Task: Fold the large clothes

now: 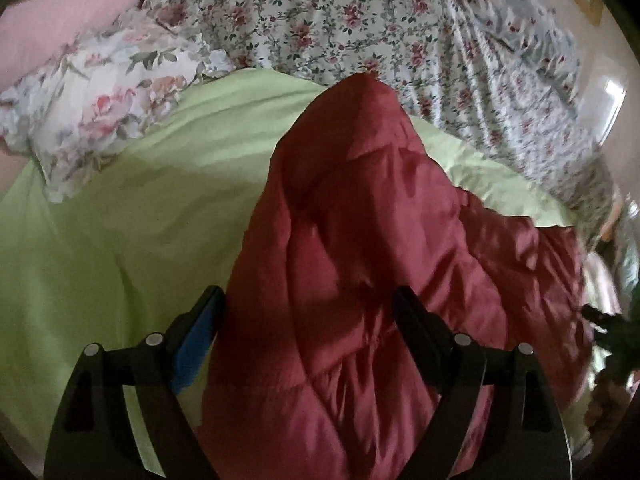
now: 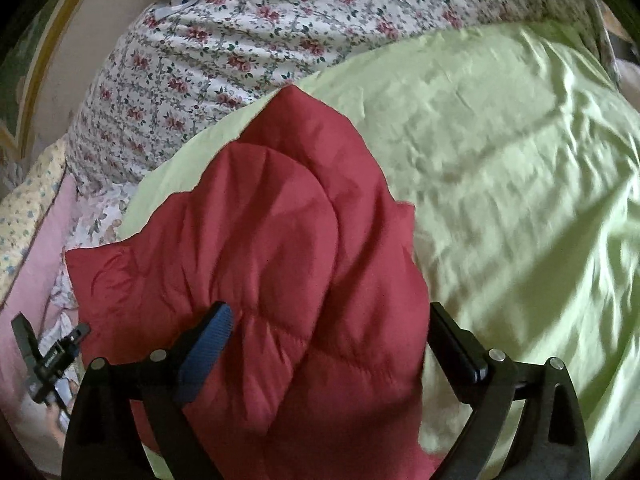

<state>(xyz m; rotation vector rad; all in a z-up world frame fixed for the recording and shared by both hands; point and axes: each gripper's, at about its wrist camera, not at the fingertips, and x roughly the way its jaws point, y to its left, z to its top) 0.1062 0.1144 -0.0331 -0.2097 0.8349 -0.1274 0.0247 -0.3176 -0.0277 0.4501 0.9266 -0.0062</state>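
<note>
We recorded a floral bedspread (image 1: 360, 20), upon it a green sheet (image 2: 500, 160), upon that a bunched red quilted garment (image 1: 360, 260), over which left gripper (image 1: 308, 300) and right gripper (image 2: 328, 320) stood spread wide, gripping nothing.

The left gripper (image 1: 308, 300) sits at the bottom of its own view, black fingers spread wide, a blue pad on the left finger (image 1: 196, 340). The right gripper (image 2: 328, 316) fills the bottom of its view, jaws equally wide, its blue pad (image 2: 208, 352) facing inward. Both angle downward, clamping nothing
</note>
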